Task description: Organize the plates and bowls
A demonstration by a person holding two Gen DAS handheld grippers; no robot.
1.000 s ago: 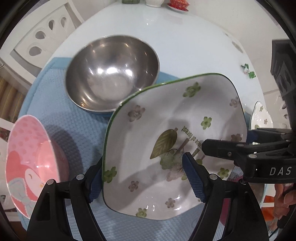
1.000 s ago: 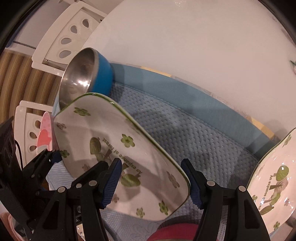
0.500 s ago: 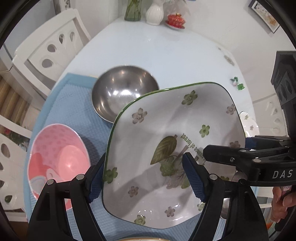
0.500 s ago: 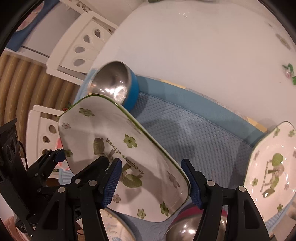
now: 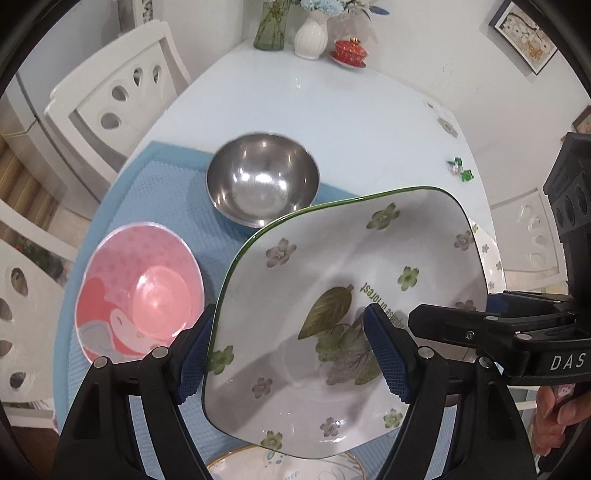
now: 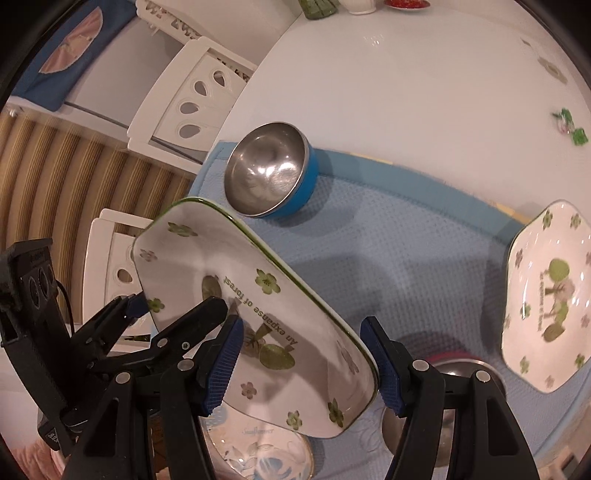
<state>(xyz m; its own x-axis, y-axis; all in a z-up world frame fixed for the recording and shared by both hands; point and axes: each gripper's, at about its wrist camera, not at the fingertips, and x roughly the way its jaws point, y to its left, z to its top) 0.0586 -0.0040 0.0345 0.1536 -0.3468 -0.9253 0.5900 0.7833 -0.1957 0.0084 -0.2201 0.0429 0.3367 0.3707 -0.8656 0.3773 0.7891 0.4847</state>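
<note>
gripping the floral plate (image 5: 343, 295), both hand-held grippers; only right view shows second plate (image 6: 546, 295).

A home dining room: white table (image 5: 332, 122), carved white chairs (image 5: 122, 96), flower vases (image 5: 310, 33).

A white worktop (image 5: 332, 110) carries a blue textured mat (image 5: 155, 206). At the far end stand a green glass vase (image 5: 271, 29), a white ribbed vase (image 5: 311, 37) and a small red lidded dish (image 5: 351, 50). A little green trinket (image 5: 460, 170) lies near the right edge. White chairs with teardrop cut-outs (image 5: 118, 96) flank the left side; a framed picture (image 5: 524, 37) hangs on the wall.
</note>
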